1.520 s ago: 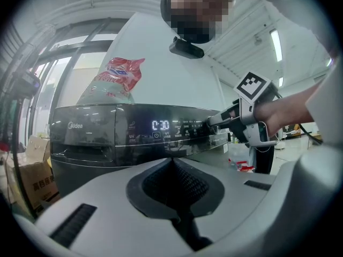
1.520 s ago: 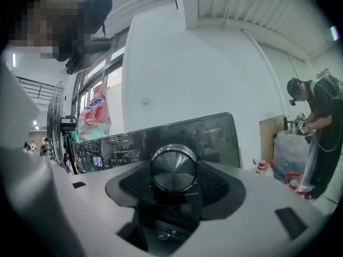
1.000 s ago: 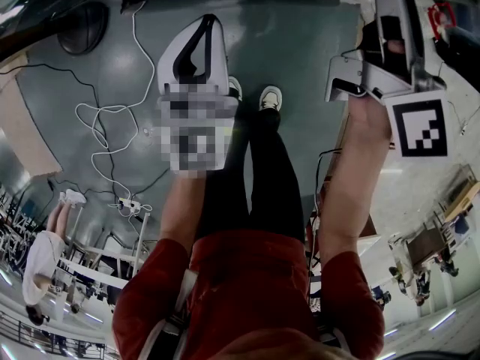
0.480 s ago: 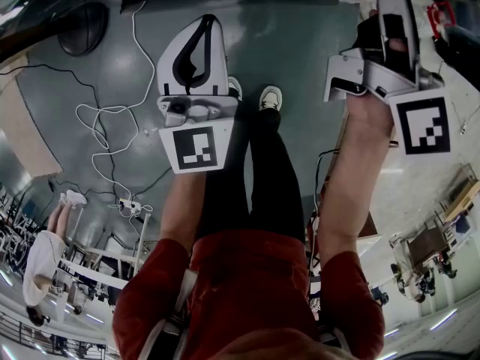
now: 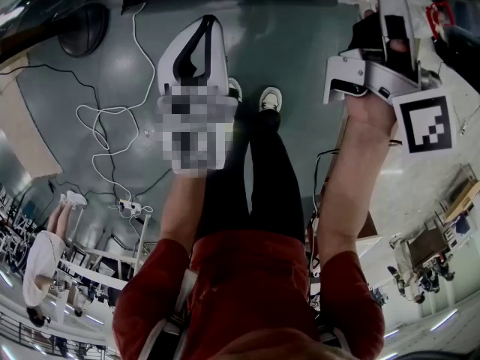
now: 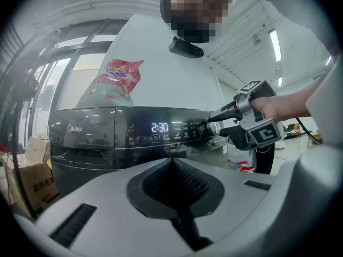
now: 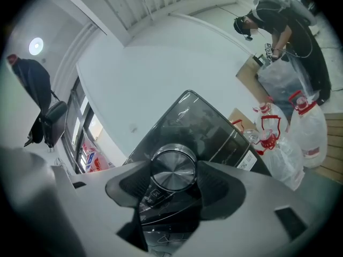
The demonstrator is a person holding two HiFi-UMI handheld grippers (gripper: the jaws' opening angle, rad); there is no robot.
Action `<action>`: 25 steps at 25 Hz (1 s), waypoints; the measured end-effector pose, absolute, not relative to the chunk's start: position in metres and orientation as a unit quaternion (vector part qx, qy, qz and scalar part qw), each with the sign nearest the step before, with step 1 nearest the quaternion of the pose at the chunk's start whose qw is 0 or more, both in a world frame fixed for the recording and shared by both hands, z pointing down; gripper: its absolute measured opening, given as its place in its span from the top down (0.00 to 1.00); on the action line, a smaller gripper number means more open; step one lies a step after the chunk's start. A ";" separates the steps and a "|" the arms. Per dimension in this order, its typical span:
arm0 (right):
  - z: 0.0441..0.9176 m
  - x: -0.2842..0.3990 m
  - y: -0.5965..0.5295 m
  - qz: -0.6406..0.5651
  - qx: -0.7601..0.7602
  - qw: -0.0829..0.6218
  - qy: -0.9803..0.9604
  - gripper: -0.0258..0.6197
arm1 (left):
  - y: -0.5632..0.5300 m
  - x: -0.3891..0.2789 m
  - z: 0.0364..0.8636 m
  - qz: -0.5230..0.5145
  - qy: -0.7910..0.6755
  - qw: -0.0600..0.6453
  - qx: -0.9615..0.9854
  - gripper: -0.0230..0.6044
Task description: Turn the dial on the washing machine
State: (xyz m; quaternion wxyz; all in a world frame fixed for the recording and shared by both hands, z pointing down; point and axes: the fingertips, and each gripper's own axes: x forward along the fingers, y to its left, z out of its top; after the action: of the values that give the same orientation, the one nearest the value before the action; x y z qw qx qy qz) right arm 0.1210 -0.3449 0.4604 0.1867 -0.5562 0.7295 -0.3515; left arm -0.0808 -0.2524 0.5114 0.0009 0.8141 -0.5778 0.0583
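Note:
A dark washing machine [image 6: 91,138] shows a lit control panel [image 6: 161,128]. Its round silver dial [image 7: 172,167] sits between the pads of my right gripper [image 7: 172,176], which is shut on it from both sides. The left gripper view shows the right gripper [image 6: 215,123] meeting the panel's right end. My left gripper [image 5: 204,22] hangs back from the machine, its jaws shut with nothing in them; its closed tips [image 6: 172,167] face the panel. In the head view the right gripper [image 5: 390,21] reaches forward at the upper right.
A red-and-white bag [image 6: 115,82] lies on top of the machine. A cardboard box [image 6: 35,183] stands at its left. Plastic bags with red handles [image 7: 292,135] stand to the right, with a person [image 7: 284,31] bent over them. White cables [image 5: 105,118] trail across the floor.
The right gripper's marker cube has shifted slightly right and tilted a little. The left gripper has not moved.

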 end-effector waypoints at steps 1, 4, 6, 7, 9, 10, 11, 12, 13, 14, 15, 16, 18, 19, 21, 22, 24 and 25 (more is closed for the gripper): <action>0.461 0.120 -0.345 -0.355 -0.555 0.191 0.728 0.53 | -0.252 -0.081 0.512 0.058 -0.578 0.001 0.814 0.95; 0.467 0.117 -0.344 -0.364 -0.552 0.197 0.724 0.53 | -0.252 -0.086 0.516 0.058 -0.578 -0.002 0.814 0.95; 0.468 0.117 -0.344 -0.381 -0.543 0.212 0.718 0.53 | -0.252 -0.087 0.516 0.059 -0.579 -0.003 0.813 0.95; 0.468 0.118 -0.344 -0.395 -0.534 0.229 0.711 0.53 | -0.252 -0.087 0.514 0.060 -0.579 -0.004 0.813 0.95; 0.470 0.119 -0.344 -0.432 -0.510 0.277 0.690 0.53 | -0.252 -0.087 0.513 0.058 -0.580 -0.004 0.813 0.95; 0.472 0.119 -0.344 -0.450 -0.497 0.300 0.679 0.53 | -0.252 -0.087 0.514 0.058 -0.580 -0.004 0.813 0.95; 0.474 0.118 -0.344 -0.464 -0.487 0.317 0.669 0.53 | -0.252 -0.088 0.516 0.059 -0.579 -0.003 0.813 0.95; 0.476 0.118 -0.344 -0.474 -0.480 0.328 0.662 0.53 | -0.251 -0.088 0.518 0.060 -0.579 -0.003 0.813 0.95; 0.478 0.117 -0.344 -0.480 -0.475 0.334 0.658 0.53 | -0.251 -0.089 0.519 0.060 -0.578 -0.003 0.814 0.95; 0.479 0.116 -0.344 -0.484 -0.471 0.338 0.655 0.53 | -0.251 -0.090 0.520 0.061 -0.578 -0.003 0.814 0.95; 0.479 0.115 -0.345 -0.487 -0.469 0.339 0.654 0.53 | -0.251 -0.090 0.520 0.061 -0.578 -0.003 0.814 0.95; 0.479 0.115 -0.345 -0.488 -0.468 0.341 0.653 0.53 | -0.251 -0.090 0.520 0.061 -0.578 -0.003 0.814 0.95; 0.479 0.114 -0.345 -0.490 -0.466 0.342 0.653 0.53 | -0.251 -0.090 0.520 0.060 -0.578 -0.002 0.814 0.95; 0.479 0.114 -0.345 -0.490 -0.466 0.341 0.653 0.53 | -0.250 -0.090 0.520 0.060 -0.577 -0.001 0.814 0.95; 0.480 0.114 -0.345 -0.491 -0.465 0.342 0.652 0.53 | -0.250 -0.089 0.520 0.061 -0.576 -0.001 0.815 0.95; 0.480 0.114 -0.345 -0.492 -0.464 0.344 0.651 0.53 | -0.249 -0.089 0.521 0.062 -0.575 -0.001 0.816 0.95; 0.481 0.115 -0.345 -0.494 -0.463 0.347 0.649 0.53 | -0.249 -0.089 0.522 0.063 -0.575 -0.002 0.816 0.95; 0.481 0.115 -0.345 -0.495 -0.462 0.349 0.648 0.53 | -0.248 -0.090 0.522 0.063 -0.576 -0.001 0.815 0.95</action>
State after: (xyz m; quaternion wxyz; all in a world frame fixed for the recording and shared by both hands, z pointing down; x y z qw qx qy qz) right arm 0.1148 -0.3447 0.4813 0.3487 -0.4620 0.6478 -0.4953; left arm -0.0897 -0.2484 0.5223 -0.0012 0.8154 -0.5755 0.0627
